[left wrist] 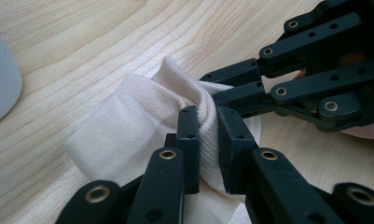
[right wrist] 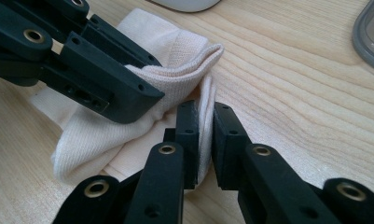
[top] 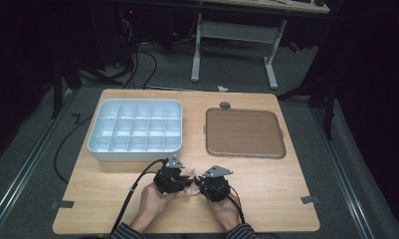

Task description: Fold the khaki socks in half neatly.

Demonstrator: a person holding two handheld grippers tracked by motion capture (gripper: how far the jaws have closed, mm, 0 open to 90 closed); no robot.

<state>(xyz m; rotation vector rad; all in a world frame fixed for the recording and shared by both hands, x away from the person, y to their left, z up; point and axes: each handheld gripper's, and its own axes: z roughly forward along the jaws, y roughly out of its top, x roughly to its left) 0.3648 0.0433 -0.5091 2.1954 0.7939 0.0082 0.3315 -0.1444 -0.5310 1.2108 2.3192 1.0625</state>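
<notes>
Across the wooden bench (top: 266,184), beyond it a white compartment tray (top: 136,128) and brown tray (top: 245,132), then near the front edge left gripper (top: 183,183) and right gripper (top: 198,185), fingers of both pinched narrow on a cream sock (left wrist: 128,126).

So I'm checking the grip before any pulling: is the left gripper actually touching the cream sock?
Touching. The left gripper view shows the left gripper closed on a fold of the sock, its jaws pressing the knit fabric from both sides.
</notes>
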